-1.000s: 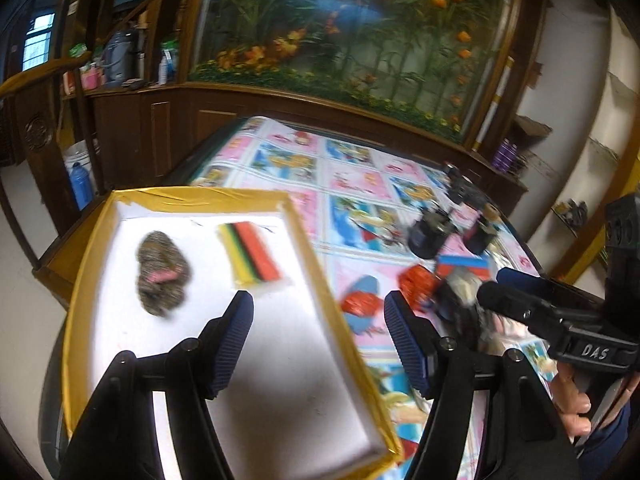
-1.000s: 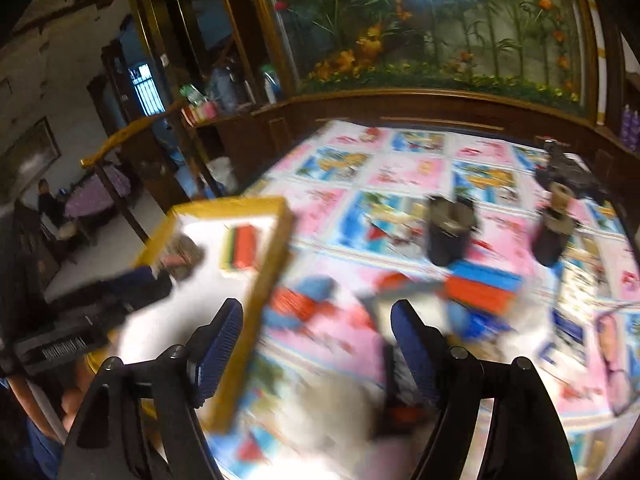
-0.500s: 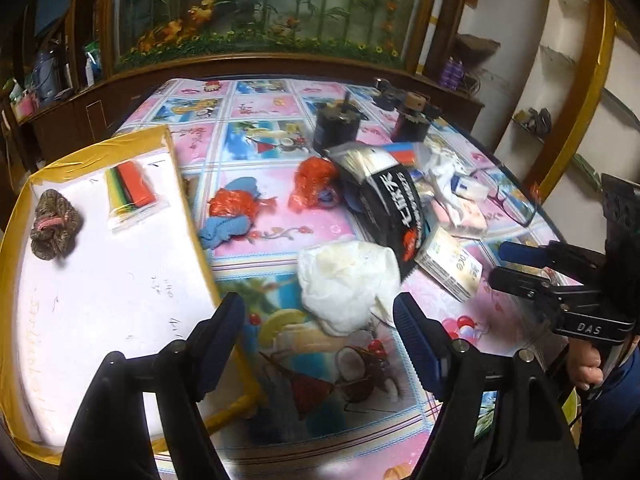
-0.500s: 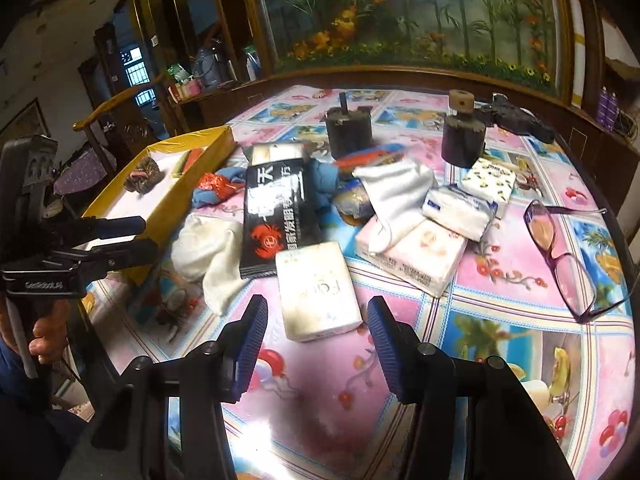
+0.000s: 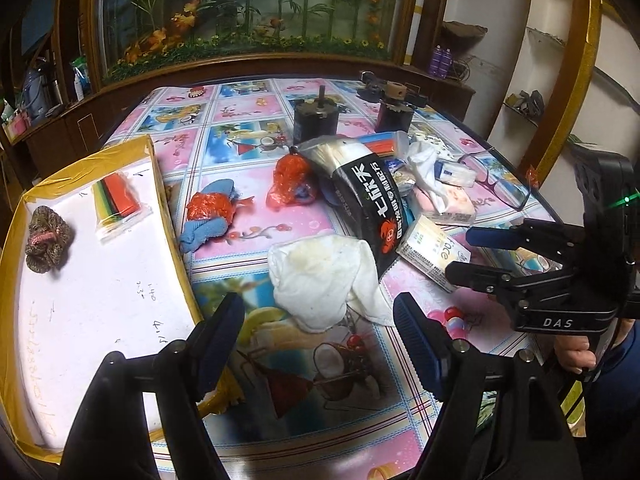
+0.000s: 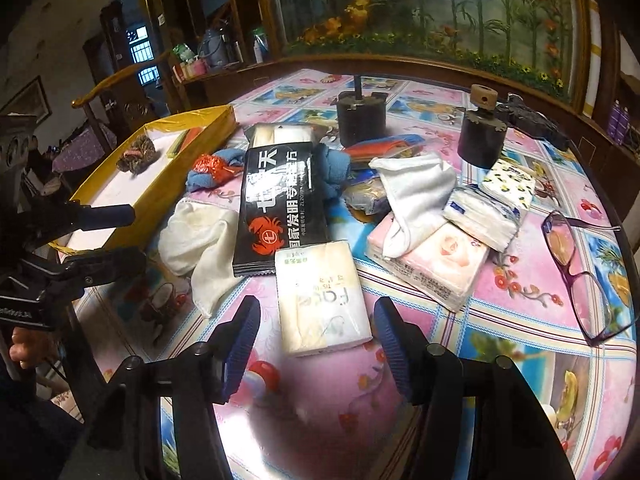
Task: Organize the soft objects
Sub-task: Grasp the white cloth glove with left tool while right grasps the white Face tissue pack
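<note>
Right wrist: glasses (image 6: 576, 272) beside tissue packs (image 6: 432, 260)

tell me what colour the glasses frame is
Purple: the glasses lie at the table's right edge, clearest in the right wrist view.

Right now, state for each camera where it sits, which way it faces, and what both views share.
Left wrist: on the left gripper, angled down at the white cloth; the right gripper and a hand show at right.
Right wrist: on the right gripper, angled down over the tissue pack; the left gripper shows at left.
Shared: the black crab-print packet, the yellow-rimmed tray.
</note>
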Available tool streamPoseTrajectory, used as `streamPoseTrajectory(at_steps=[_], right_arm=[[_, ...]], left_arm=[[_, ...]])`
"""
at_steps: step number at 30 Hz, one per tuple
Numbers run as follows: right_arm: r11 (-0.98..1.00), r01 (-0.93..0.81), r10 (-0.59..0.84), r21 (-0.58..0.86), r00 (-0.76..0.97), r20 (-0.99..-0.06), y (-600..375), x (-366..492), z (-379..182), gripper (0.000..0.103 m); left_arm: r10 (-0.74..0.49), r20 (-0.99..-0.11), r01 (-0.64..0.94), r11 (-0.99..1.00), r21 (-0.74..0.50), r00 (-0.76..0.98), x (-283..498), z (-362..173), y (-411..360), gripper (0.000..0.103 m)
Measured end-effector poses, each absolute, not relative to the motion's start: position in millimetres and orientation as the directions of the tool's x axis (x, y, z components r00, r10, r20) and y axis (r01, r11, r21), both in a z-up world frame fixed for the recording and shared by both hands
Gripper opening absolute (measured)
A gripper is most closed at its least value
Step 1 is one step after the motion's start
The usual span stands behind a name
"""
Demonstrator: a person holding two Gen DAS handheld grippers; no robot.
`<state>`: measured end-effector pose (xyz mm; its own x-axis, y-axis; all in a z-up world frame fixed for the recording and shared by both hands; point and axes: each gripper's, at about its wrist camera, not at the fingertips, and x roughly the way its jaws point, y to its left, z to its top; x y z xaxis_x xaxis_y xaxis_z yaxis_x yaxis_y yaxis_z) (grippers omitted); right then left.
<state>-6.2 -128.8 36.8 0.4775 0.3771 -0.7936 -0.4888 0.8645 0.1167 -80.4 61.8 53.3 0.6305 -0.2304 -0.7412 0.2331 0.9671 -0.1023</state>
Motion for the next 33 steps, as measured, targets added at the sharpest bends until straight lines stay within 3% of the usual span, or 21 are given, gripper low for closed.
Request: streamPoseTrajectory(at_steps=[9, 10, 12, 17, 25, 29, 31, 33], right_arm=[[0.877, -0.469, 0.324, 0.105, 0.415, -0.85, -117, 11, 21, 0.062], [0.879, -0.465, 0.323, 0.102, 0.424, -0.846, -117, 11, 22, 0.05], [0.88, -0.461, 0.331, 0.115, 0.422, -0.844, -119, 11, 22, 0.049], [0.861, -0.429, 0.463, 0.274, 0.434, -0.773, -146, 12, 31, 0.046], [0.848, -0.413, 0.51, 0.333, 0.46, -0.727, -159, 9, 39, 0.046], [0.844, -0.42, 0.515, 0.334, 0.464, -0.721, -159, 7, 41, 0.046], [0.843, -0.421, 0.517, 0.335, 0.461, -0.721, -159, 6, 41, 0.046], [0.842, -0.424, 0.518, 0.334, 0.46, -0.721, -158, 5, 42, 0.046]], left_arm=[[-0.217, -0.755, 0.256, 0.964, -0.067, 0.618, -77, 49, 46, 0.081], [-0.208, -0.76, 0.254, 0.965, -0.058, 0.616, -75, 48, 43, 0.081], [-0.185, -0.766, 0.246, 0.969, -0.036, 0.616, -72, 46, 40, 0.082], [-0.137, -0.778, 0.206, 0.979, -0.01, 0.613, -56, 44, 40, 0.082], [-0.115, -0.818, 0.16, 0.987, -0.028, 0.564, -25, 29, 34, 0.08], [-0.11, -0.842, 0.156, 0.987, -0.031, 0.529, -20, 16, 30, 0.055], [-0.127, -0.837, 0.151, 0.987, -0.054, 0.531, -21, 14, 32, 0.052], [-0.128, -0.827, 0.147, 0.988, -0.056, 0.548, -24, 16, 34, 0.034]])
